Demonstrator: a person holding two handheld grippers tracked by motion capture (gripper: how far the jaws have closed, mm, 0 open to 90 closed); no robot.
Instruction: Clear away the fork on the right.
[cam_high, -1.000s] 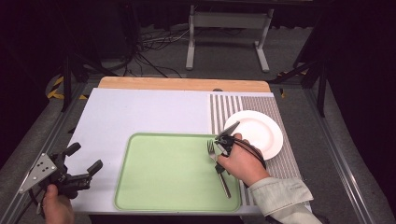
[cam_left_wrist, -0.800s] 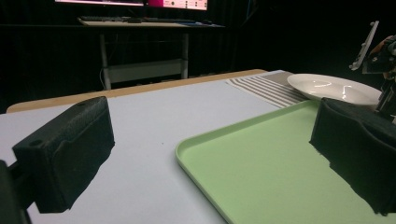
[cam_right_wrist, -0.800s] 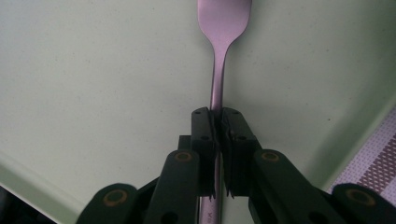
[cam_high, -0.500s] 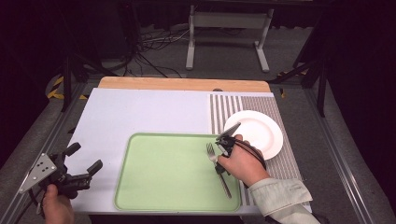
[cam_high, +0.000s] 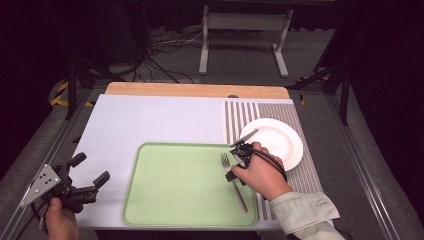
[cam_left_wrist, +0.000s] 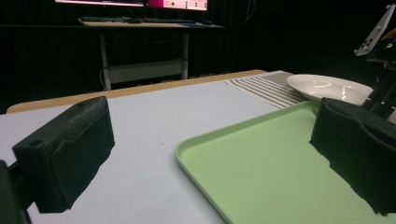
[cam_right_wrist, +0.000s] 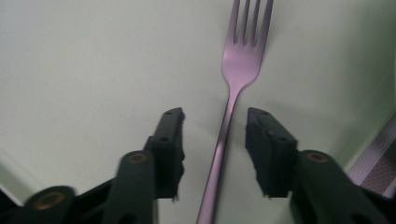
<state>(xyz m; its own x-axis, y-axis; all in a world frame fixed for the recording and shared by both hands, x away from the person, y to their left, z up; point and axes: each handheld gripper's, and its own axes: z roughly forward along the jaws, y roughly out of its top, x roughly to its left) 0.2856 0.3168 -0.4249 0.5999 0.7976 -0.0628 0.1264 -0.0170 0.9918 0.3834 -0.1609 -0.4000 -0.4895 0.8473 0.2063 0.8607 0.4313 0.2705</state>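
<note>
My right hand-held gripper (cam_right_wrist: 215, 151) has just been opening; the slim metal fork (cam_right_wrist: 229, 109) lies untouched between its jaws on the flat green plastic tray (cam_right_wrist: 93, 70).

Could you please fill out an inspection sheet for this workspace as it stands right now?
Surface: pale mat on a wooden table, striped placemat at right.
Job's things: fork lying flat on the green tray; white plate on the placemat.
Clutter: nothing seen.
Grippers: right gripper just opening, fork handle between its jaws, untouched; left gripper open, empty, at the tray's left.
Cables: black cable over the right hand.
Surroundings: dark floor, loose wires, metal stand.
</note>
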